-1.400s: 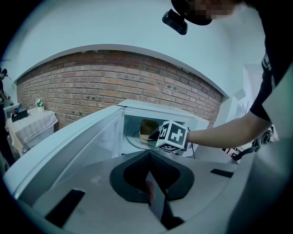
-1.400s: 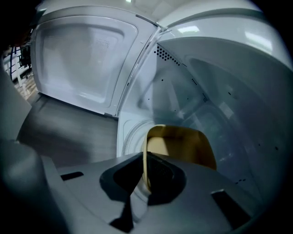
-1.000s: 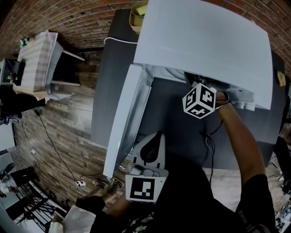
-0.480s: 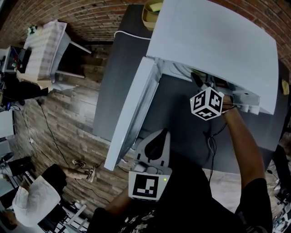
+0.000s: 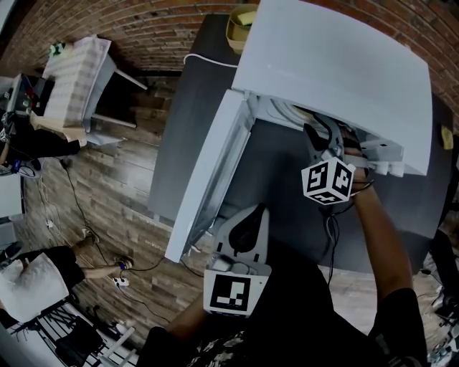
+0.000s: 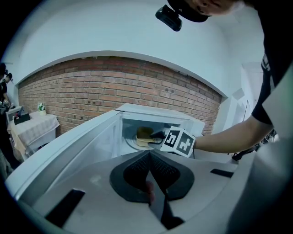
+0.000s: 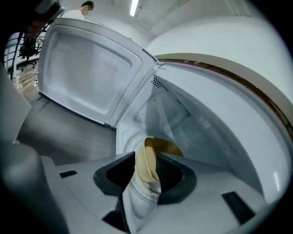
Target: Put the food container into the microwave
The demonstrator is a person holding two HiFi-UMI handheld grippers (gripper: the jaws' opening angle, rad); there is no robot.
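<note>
The tan food container (image 6: 143, 134) sits on the turntable inside the white microwave (image 5: 337, 68), whose door (image 5: 209, 172) hangs open to the left. My right gripper (image 5: 324, 142) is at the oven's mouth, its marker cube (image 5: 328, 182) just outside. Its jaws have just been opening and now stand open, with the container's rim (image 7: 149, 161) still showing between them, untouched by the pads. My left gripper (image 5: 249, 218) stays back near my body in front of the door, its jaws shut with nothing in them (image 6: 149, 180).
The microwave stands on a dark table (image 5: 190, 107). A yellowish bowl (image 5: 240, 21) sits behind it at the table's far edge. A cloth-covered side table (image 5: 72, 79) and cables lie on the wooden floor at left, and a person in white (image 5: 29, 276) is at lower left.
My right gripper has opened and drawn back out of the oven towards me, leaving the container inside. The left gripper has stayed put. The person on the floor has shifted left.
</note>
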